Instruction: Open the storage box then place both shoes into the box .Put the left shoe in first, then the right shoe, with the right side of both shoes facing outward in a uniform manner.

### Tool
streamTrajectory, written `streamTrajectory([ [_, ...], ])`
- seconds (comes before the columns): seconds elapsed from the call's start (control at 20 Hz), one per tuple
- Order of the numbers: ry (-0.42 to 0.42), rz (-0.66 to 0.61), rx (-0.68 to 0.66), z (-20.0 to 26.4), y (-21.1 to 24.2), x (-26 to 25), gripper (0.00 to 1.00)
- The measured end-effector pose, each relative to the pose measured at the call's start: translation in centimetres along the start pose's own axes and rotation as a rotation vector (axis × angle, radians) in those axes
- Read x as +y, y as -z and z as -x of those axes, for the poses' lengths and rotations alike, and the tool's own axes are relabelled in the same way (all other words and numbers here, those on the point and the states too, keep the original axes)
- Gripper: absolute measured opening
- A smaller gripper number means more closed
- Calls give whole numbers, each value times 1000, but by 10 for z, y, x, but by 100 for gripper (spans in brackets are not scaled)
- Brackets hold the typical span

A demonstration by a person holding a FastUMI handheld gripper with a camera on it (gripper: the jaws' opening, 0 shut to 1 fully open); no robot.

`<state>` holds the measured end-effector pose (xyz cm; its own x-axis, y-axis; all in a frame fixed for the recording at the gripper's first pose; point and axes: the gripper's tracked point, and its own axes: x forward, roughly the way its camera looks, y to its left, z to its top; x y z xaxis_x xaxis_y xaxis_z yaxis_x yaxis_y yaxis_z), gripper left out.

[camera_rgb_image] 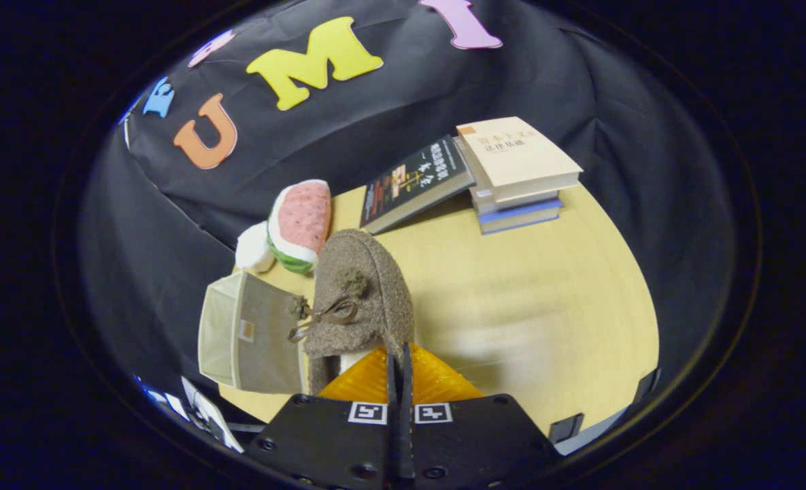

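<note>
shoe (358, 292) pinched by its rim between the closed gripper (398, 361) fingers, beside the grey storage box (253, 333)

Gripper (399, 371) with its two orange fingers (362, 381) drawn together, pinching a thin edge between them.

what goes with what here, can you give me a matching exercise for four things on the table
Things:
1. shoe
2. storage box
3. watermelon toy
4. black book

Places:
a. leaning on the book stack
b. beside the shoe, across from the bare tabletop
c. beyond the box, near the cloth wall
d. held at its edge by the gripper

Pairs: 1-d, 2-b, 3-c, 4-a
</note>
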<state>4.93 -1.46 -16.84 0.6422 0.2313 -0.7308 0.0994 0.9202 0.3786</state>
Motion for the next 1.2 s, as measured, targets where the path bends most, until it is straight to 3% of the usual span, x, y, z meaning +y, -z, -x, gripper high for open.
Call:
streamTrajectory([
  [0.75,-109,33,-41,-14,15,237,0],
  [0.95,-99,58,-34,-32,30,286,0],
  [1.2,-26,81,-2,-67,59,317,0],
])
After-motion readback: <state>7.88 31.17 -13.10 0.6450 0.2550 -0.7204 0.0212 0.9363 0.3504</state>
